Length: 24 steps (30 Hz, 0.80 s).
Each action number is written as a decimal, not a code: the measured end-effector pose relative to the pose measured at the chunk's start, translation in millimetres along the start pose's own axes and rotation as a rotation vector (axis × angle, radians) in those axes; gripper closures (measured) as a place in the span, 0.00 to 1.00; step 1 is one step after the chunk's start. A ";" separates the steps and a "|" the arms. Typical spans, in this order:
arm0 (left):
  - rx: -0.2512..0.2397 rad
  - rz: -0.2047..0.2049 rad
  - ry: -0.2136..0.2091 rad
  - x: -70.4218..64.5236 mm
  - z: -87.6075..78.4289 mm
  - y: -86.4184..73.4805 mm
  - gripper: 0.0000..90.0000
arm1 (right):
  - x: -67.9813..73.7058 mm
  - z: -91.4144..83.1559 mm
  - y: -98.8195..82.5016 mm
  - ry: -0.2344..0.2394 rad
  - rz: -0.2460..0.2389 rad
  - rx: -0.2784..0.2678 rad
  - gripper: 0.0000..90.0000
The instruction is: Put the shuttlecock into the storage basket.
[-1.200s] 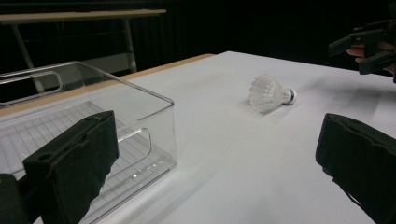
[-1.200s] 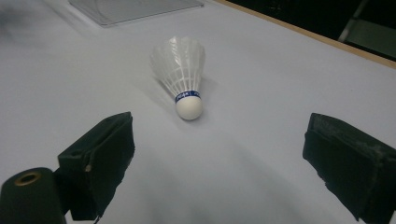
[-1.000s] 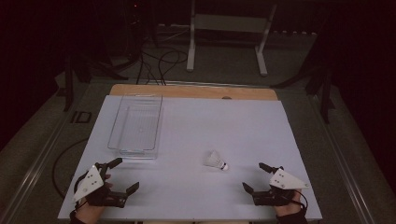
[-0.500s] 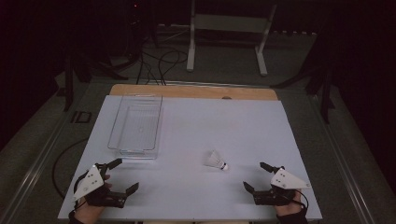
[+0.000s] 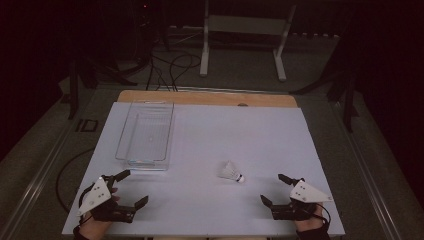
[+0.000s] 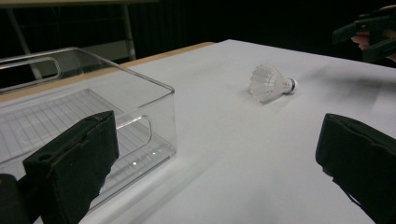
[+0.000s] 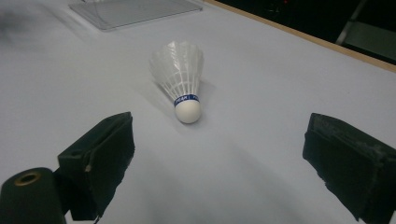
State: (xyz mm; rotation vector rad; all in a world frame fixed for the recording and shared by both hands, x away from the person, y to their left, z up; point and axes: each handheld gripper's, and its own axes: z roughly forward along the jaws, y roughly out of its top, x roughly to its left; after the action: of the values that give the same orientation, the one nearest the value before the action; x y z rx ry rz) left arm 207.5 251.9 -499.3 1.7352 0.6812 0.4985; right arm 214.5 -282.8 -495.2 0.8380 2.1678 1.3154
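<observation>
Shuttlecock (image 5: 230,172) lies on its side on the counter (image 5: 280,135), cork end pointing toward your right gripper (image 5: 278,191), which is nearer and wide open, empty. Your left gripper (image 5: 131,187) is wide too, beside the bin (image 5: 145,131). Take it with the right.

A dim room around a pale table

The table (image 5: 280,135) wears a white cover that catches most of the light, with a strip of bare wood (image 5: 210,97) showing along its far edge. Everything beyond it falls into near darkness — a grey floor (image 5: 240,75), black cables (image 5: 167,62) looping across it at the left, and a light grey metal stand (image 5: 245,30) on two legs behind. Dark tripod-like legs (image 5: 82,75) stand at either side of the table, and a rail (image 5: 40,180) runs along the floor at its left.
</observation>
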 end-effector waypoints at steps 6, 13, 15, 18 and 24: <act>-0.003 0.001 0.003 -0.1 -0.1 0.0 0.00 | -0.2 -2.2 3.1 -0.001 -0.007 -0.006 0.10; -0.004 0.000 0.003 -0.1 -0.2 0.1 0.00 | -1.0 -7.0 8.8 -0.010 -0.005 0.001 0.10; -0.004 0.002 0.005 0.0 -0.5 0.2 0.00 | -1.5 -10.3 12.6 -0.010 -0.005 -0.010 0.10; -0.008 0.001 0.007 0.5 -0.8 0.4 0.00 | -1.1 -17.8 22.3 -0.012 0.020 -0.025 0.10; -0.009 -0.001 0.007 0.8 -0.8 0.7 0.00 | -5.2 -24.4 40.4 0.018 -0.008 -0.007 0.10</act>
State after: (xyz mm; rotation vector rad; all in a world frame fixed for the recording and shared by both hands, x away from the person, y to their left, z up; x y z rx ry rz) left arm 207.7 253.0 -498.5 1.7255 0.6839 0.5063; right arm 212.6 -287.1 -448.0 0.8174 2.1766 1.3308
